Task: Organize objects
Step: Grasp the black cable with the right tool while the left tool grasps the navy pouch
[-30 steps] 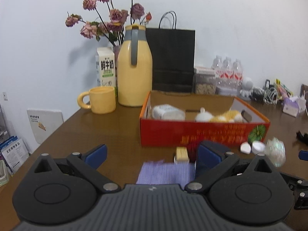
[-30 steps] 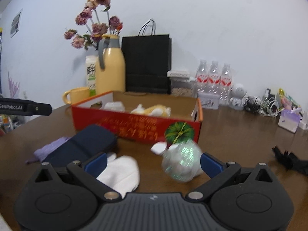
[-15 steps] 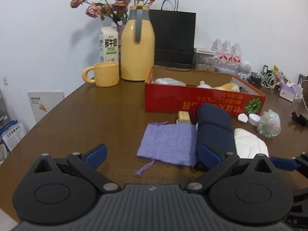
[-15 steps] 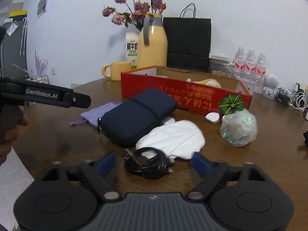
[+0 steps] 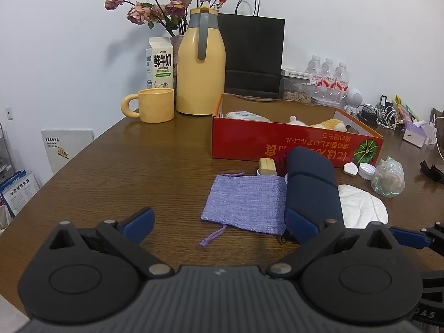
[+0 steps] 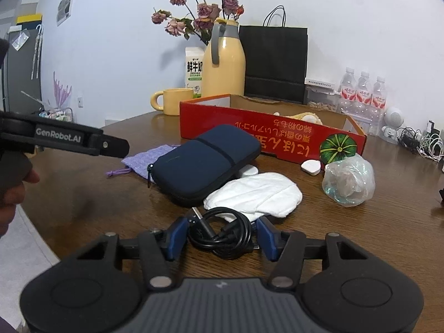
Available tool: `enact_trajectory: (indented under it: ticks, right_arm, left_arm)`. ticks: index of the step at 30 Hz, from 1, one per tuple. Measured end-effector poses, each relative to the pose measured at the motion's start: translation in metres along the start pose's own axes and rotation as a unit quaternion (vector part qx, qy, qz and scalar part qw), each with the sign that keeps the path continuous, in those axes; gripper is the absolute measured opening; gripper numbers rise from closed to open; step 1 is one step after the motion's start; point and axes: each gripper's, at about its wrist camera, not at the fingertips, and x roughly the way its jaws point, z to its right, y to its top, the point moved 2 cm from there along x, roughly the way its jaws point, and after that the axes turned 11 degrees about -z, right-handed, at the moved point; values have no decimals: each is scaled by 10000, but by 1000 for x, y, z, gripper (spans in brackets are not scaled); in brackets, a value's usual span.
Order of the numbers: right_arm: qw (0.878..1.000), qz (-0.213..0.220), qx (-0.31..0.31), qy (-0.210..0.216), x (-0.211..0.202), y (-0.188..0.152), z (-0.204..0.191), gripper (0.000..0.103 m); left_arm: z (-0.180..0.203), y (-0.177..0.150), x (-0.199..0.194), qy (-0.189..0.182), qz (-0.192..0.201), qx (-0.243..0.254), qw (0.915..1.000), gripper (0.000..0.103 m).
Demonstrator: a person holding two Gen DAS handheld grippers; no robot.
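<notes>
1. The left gripper [image 5: 219, 226] has a ribbed grey centre plate with a small white mark, flanked by two round black discs.
2. Black linkage arms with silver screw heads lead to blue finger pads [image 5: 138, 224].
3. The right gripper [image 6: 220, 236] is built the same, with blue pads [image 6: 175, 237] and silver pivots.
4. Seen from the right, the left gripper's black side bar bears white "GenRobot.AI" lettering.

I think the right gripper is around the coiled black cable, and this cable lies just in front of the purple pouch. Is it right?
Not quite. In the right wrist view the right gripper is around the coiled black cable, but the cable lies just in front of the white cloth, not the purple pouch.
</notes>
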Motion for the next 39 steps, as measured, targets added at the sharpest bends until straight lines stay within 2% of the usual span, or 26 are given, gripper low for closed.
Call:
enact_trajectory:
  ticks: [9, 19, 28, 34, 39]
  right_arm:
    - [9995, 238, 213, -43, -13, 0, 17, 54]
    - [9977, 373, 490, -270, -14, 2, 47, 54]
    - [9952, 570, 678, -418, -13, 11, 72, 54]
    - [9948, 599, 725, -379, -7, 13, 83, 54]
    - [9952, 578, 733, -290, 0, 13, 85, 54]
  left_arm:
    - [18, 8, 5, -75, -3, 175, 9998, 103]
    - [65, 23, 30, -282, -199, 554, 9979, 103]
    - [101, 34, 69, -25, -485, 827, 9954, 103]
    - [105, 33, 86, 102, -652, 697, 9954, 103]
    - [104, 33, 86, 115, -621, 616, 9961, 103]
